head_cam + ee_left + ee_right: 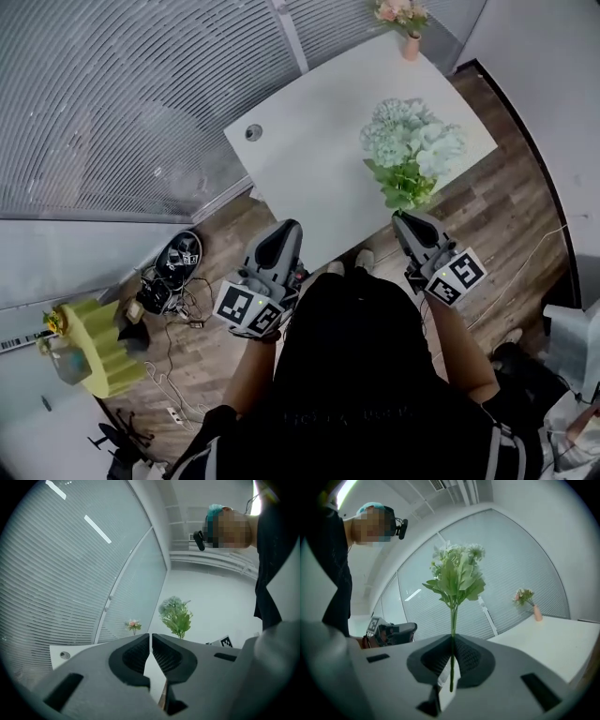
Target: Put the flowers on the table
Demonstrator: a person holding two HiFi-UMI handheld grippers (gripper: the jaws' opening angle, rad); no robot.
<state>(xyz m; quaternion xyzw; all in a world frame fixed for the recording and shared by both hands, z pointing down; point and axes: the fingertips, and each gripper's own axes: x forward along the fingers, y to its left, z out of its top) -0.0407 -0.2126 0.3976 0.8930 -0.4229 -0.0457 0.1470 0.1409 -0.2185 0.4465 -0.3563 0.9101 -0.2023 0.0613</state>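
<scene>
A bunch of pale blue-white flowers with green leaves (412, 150) stands upright over the near edge of the white table (319, 159). My right gripper (406, 218) is shut on its thin green stem. In the right gripper view the stem (452, 620) runs down between the closed jaws of the right gripper (452, 641), and the blooms (457, 571) rise above them. My left gripper (285, 230) hovers at the table's near edge, left of the bunch. In its own view the left gripper (150, 639) is shut with nothing in it, and the flowers (176, 613) show beyond.
A small pink vase with pink flowers (405, 21) stands at the table's far end. A cable hole (253, 132) sits near the table's left corner. Blinds cover the glass wall (112, 94) on the left. Cables and a yellow object (94, 347) lie on the wooden floor.
</scene>
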